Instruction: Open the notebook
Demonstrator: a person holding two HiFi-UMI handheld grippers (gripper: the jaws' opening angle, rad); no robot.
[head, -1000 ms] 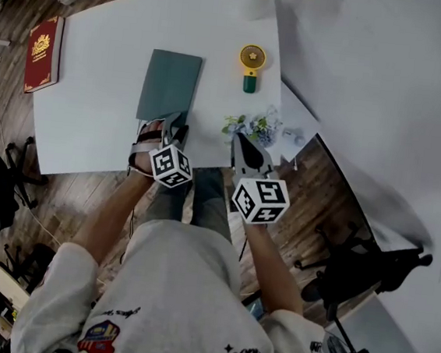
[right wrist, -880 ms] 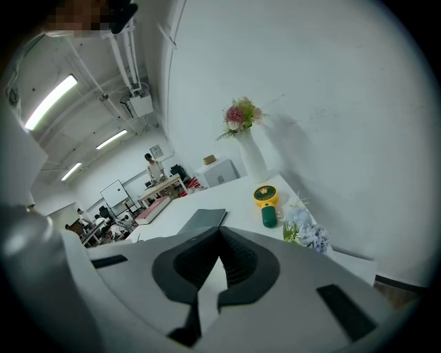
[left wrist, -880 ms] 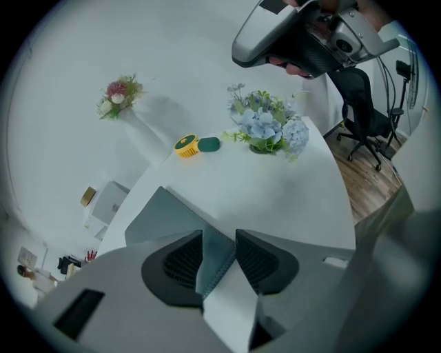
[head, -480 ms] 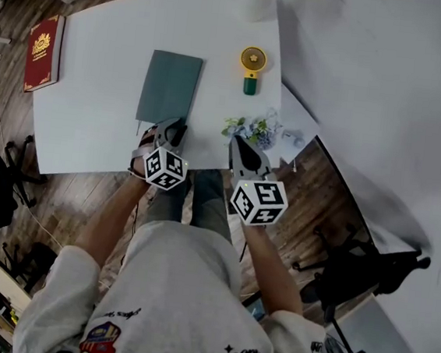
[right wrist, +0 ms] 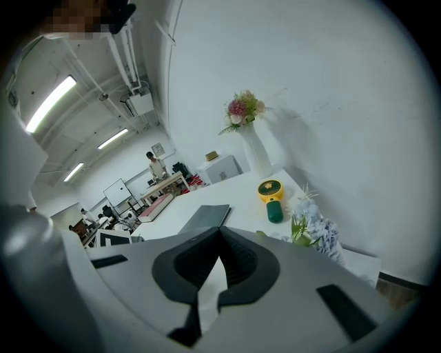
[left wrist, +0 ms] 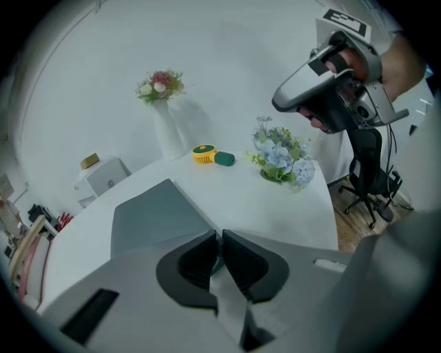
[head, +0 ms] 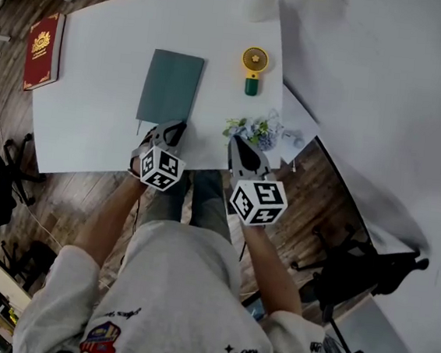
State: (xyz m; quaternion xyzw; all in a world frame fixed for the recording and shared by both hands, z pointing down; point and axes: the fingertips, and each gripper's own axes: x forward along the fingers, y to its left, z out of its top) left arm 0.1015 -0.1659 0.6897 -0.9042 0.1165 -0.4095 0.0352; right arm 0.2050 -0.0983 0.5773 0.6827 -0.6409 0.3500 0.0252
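A dark green notebook (head: 171,87) is seen lying closed and flat on the white tabletop (head: 93,119), with its near short edge turned towards the person. The left claw (head: 174,128) is held at that near edge, close to the right-hand corner, and is pointed steeply downward. In the left gripper view the jaws of this claw (left wrist: 219,236) have just been closing and are now drawn almost together, with only a thin slit left between them. Whether the edge of the cover is caught in that slit cannot be told.

The right claw (head: 236,140) is held near the tabletop's front edge, just beside a small bunch of blue and white flowers (head: 253,128) and well apart from the notebook. In the right gripper view its jaws (right wrist: 220,231) are seen closed tip to tip, with nothing between them.

A yellow handheld fan (head: 253,65) with a green handle is laid flat to the right of the notebook. A white vase (left wrist: 165,131) of flowers is stood at the far edge, against the wall. A red book (head: 43,51) is placed at the far left edge of the tabletop.
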